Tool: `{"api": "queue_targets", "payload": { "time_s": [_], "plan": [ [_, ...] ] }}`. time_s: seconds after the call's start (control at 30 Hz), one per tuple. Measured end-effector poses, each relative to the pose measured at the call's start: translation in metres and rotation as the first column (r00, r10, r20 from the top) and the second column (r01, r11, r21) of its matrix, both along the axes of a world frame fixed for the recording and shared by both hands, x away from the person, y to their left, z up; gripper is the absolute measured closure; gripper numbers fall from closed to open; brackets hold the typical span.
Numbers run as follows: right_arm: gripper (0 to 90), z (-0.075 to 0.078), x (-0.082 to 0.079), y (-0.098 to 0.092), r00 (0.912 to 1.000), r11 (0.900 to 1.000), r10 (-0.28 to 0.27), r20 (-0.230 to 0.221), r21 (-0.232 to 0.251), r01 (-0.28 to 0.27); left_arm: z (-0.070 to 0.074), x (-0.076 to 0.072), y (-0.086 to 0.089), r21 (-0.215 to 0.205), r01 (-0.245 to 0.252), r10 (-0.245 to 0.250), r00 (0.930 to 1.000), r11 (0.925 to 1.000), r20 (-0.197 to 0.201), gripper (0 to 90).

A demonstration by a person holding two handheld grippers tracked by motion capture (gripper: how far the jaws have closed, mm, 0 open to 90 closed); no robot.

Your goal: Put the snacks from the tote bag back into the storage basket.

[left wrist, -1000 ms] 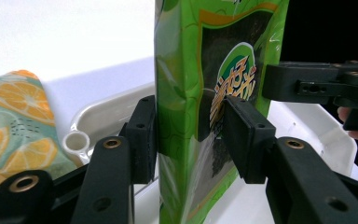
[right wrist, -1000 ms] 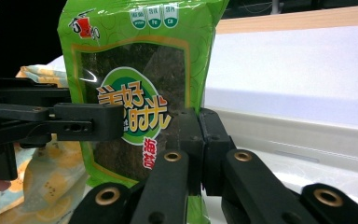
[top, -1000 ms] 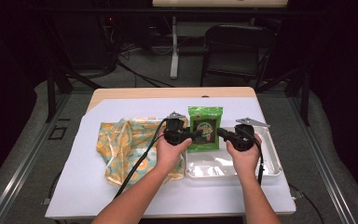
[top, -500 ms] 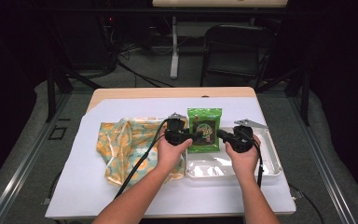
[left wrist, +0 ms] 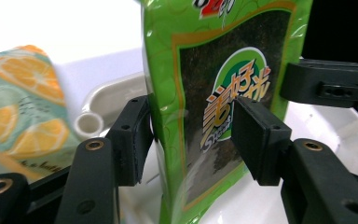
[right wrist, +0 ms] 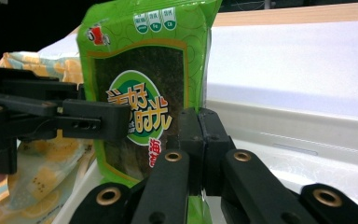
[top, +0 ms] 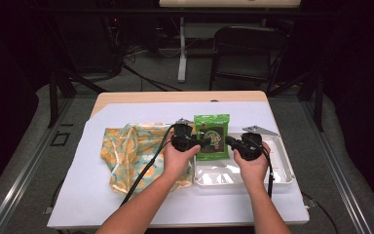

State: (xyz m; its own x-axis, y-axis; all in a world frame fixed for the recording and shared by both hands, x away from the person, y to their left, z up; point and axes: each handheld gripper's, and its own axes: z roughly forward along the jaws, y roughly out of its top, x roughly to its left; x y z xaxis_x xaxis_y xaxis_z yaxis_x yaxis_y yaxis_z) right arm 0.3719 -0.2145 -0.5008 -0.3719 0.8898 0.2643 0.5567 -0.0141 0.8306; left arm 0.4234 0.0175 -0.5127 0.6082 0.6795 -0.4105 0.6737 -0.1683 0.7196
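Note:
A green seaweed snack packet (top: 212, 134) stands upright over the left end of a white tray (top: 282, 170). My right gripper (right wrist: 199, 140) is shut on the packet's (right wrist: 140, 70) right edge and holds it up. My left gripper (left wrist: 191, 135) reaches in from the other side, and its jaws have just been opening. The packet (left wrist: 214, 93) is between its pads, which stand off it with a gap on each side. In the high view the left gripper (top: 205, 143) and the right gripper (top: 229, 141) face each other across the packet's lower part.
An orange-print bag (top: 131, 151) lies crumpled on the white sheet left of the tray, under my left forearm. The tray's rim (left wrist: 107, 98) shows just behind the left jaw. A dark chair and stands are beyond the table's far edge.
Both hands and the green packet stay where they were; no clear difference shows in the high view.

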Motion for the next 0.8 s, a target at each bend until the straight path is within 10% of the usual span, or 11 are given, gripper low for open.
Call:
{"api": "queue_targets", "payload": {
  "time_s": [0.8],
  "plan": [
    [89.9, -0.007, 0.004, 0.002, 0.9996, 0.999, -0.020, -0.020, -0.026, 0.020, 0.010, -0.004, 0.015, 0.025, -0.012, 0.011, 0.9998, 0.9996, 0.018, 45.8]
  ]
}}
